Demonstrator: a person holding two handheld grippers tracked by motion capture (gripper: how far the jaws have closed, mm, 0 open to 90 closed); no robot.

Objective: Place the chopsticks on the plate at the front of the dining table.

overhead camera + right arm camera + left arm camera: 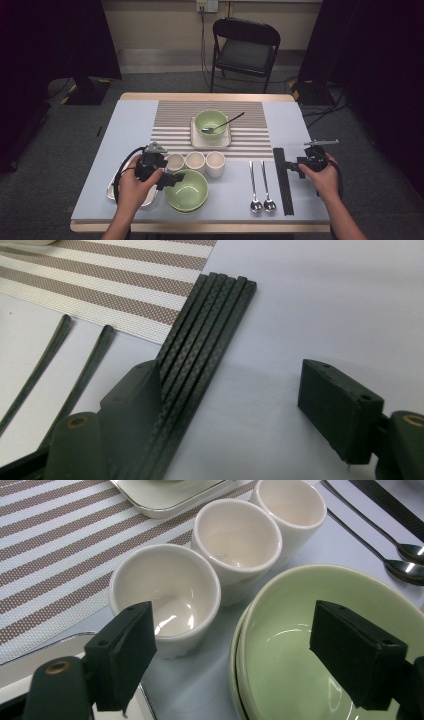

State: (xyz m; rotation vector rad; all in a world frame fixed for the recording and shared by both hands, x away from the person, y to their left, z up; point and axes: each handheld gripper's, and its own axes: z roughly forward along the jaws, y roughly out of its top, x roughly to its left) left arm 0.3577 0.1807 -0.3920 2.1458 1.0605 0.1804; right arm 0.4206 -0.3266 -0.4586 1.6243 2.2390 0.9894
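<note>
The left gripper (pixel 230 665) hangs with fingers apart over the near rim of the green bowl (pixel 320 645), gripping nothing, while the right gripper (pixel 240 415), fingers also apart, has the black chopsticks (pixel 200 340) running just inside its left finger.

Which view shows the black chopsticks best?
The right gripper view: the black chopsticks lie side by side close up, beside the open right gripper. The high view shows them whole but small. The left gripper view catches a corner.
</note>
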